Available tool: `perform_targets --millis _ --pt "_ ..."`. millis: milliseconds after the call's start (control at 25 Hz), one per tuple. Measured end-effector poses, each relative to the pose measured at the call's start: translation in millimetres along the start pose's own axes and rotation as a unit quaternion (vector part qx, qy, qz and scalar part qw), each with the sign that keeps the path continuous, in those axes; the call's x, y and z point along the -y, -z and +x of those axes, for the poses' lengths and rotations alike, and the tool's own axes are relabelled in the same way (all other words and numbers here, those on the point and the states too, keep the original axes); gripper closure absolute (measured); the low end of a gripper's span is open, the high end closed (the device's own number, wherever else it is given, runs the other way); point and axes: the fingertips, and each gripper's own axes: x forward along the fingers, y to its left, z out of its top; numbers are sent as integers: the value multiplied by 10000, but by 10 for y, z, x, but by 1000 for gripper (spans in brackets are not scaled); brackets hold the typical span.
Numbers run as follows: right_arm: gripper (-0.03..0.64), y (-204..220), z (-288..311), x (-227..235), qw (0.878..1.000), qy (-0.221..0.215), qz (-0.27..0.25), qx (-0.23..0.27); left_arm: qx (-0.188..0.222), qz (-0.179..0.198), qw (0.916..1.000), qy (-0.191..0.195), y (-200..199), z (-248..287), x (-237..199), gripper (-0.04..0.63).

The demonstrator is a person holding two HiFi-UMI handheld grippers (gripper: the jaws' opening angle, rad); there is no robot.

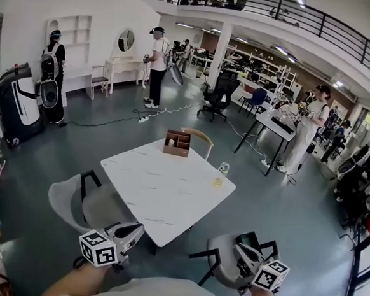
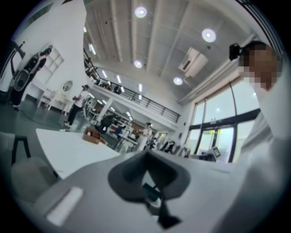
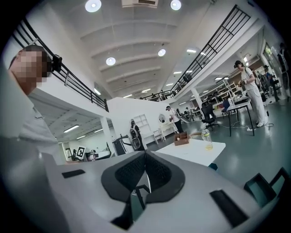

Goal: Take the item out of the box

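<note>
Left gripper [image 1: 136,231], right gripper [image 1: 240,249] hovering pressed together, carrying nothing. Item [image 1: 171,141] in box [image 1: 177,144] looking small, probably light; pinching its top.

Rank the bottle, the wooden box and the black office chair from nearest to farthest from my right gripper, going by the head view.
From the right gripper:
1. The bottle, at the right edge of the table.
2. The wooden box, at the table's far edge.
3. The black office chair, on the floor beyond the table.

table [image 1: 163,187]: smooth, marbled | box [image 1: 177,143]: matt wood (or cardboard) | floor [image 1: 282,209]: glossy
</note>
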Motion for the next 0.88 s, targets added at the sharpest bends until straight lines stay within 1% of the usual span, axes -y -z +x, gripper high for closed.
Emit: perform_targets --millis 200,320,440,720,880 --pt "612 -159 691 -102 9998 181 5 57 -97 208 9995 210 -350 -8 -575 595" --pt "612 -199 1123 -211 9998 163 -77 -23 -142 293 9991 254 -503 -56 -911 595" --pt "612 -214 1480 -277 9998 134 -141 -98 -204 362 9988 272 -568 -106 -1204 595" --pt "612 -217 2035 -214 9994 222 -94 -268 -238 207 9992 249 -619 -139 -1709 595" --pt "612 -252 2271 -206 9993 180 -117 -316 -258 177 9993 180 -650 -169 -1931 595"
